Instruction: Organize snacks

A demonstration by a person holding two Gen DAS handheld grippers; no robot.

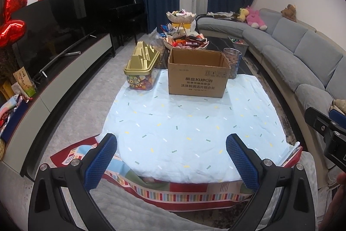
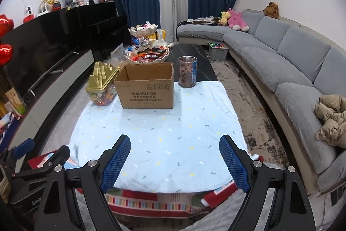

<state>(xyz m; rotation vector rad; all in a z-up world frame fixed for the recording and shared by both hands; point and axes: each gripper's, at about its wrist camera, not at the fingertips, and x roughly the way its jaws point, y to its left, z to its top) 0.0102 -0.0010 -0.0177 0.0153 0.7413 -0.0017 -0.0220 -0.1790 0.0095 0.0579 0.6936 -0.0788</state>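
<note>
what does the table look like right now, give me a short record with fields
surface: pale blue cloth over the table
box: cardboard box, top open, inside not visible
left of box: gold-lidded tub of colourful snacks
right of box: clear jar of brown round snacks
behind box: tiered snack tray
left gripper: open, empty
right gripper: open, empty

Both wrist views are aimed forward and downward over the near edge of the light blue cloth (image 1: 183, 122), left view set slightly leftward. The cardboard box (image 2: 147, 90), sofa (image 2: 292, 53) and curtains are shared.
</note>
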